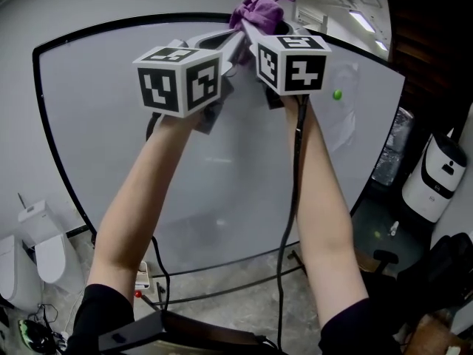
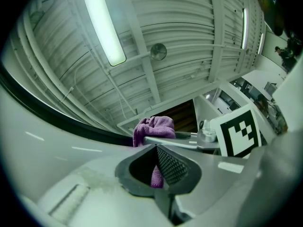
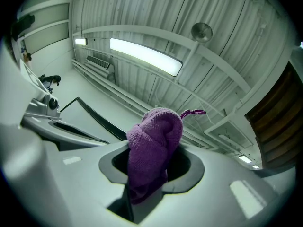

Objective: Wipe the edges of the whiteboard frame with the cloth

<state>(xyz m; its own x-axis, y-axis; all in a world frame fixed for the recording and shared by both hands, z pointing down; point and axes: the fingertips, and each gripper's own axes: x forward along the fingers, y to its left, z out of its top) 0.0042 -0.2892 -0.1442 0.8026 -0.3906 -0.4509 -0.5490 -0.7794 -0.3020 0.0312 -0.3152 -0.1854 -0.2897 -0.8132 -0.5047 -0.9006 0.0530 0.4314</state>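
A purple cloth (image 1: 259, 9) is bunched at the top edge of the whiteboard's black frame (image 1: 111, 29). Both arms reach up to it. My right gripper (image 1: 250, 28) is shut on the cloth (image 3: 154, 145), which bulges out above its jaws (image 3: 147, 183). My left gripper (image 1: 235, 39) comes in from the left, its tip beside the right one. A strip of the purple cloth (image 2: 156, 176) sits between its closed jaws (image 2: 156, 174), and the rest of the cloth (image 2: 154, 126) lies just past them on the frame (image 2: 47, 112).
A green magnet (image 1: 337, 94) sticks to the board at the right. The board's stand bars (image 1: 222, 291) run below it. A white appliance (image 1: 434, 176) stands at the right, and a white fixture (image 1: 37, 242) at the lower left. Ceiling lamps (image 2: 102, 22) hang overhead.
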